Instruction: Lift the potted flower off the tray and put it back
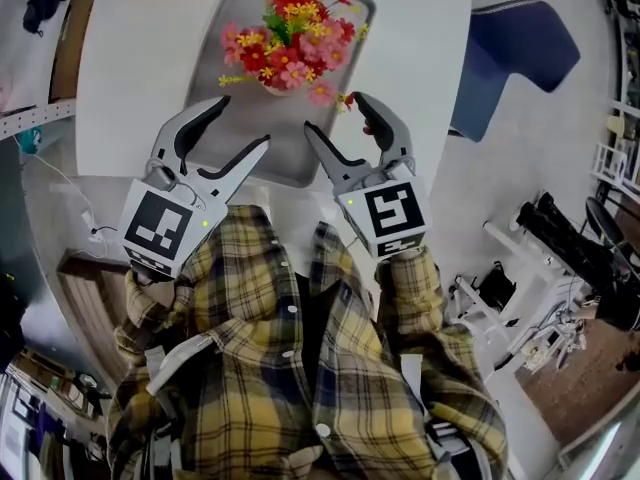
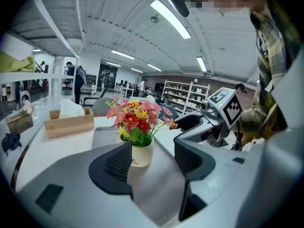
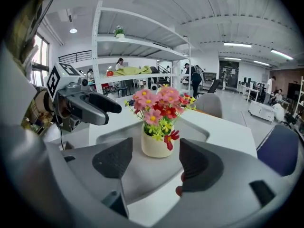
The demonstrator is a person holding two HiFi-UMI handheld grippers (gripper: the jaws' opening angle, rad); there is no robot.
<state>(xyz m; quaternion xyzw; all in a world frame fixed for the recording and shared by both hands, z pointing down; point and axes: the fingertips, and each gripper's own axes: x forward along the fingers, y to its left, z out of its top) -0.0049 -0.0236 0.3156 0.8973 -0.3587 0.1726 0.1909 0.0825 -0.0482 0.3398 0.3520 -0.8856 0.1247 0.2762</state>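
Observation:
The potted flower [image 1: 283,43], a cream pot with pink, red and yellow blooms, stands upright on the grey tray [image 1: 235,28] on the white table. My left gripper [image 1: 240,123] is open at the tray's near edge, left of the pot and apart from it. My right gripper [image 1: 335,113] is open at the near edge too, just right of the pot. In the left gripper view the pot [image 2: 141,153] sits beyond the open left gripper [image 2: 152,158]. In the right gripper view the pot [image 3: 156,144] shows between and beyond the tips of the right gripper [image 3: 156,163]. Nothing is held.
A wooden tissue box [image 2: 69,122] stands on the table [image 1: 130,88] behind the tray. A blue chair [image 1: 515,53] is at the table's right side. White racks and equipment [image 1: 530,258] crowd the floor at right. Shelving [image 3: 142,56] stands far behind.

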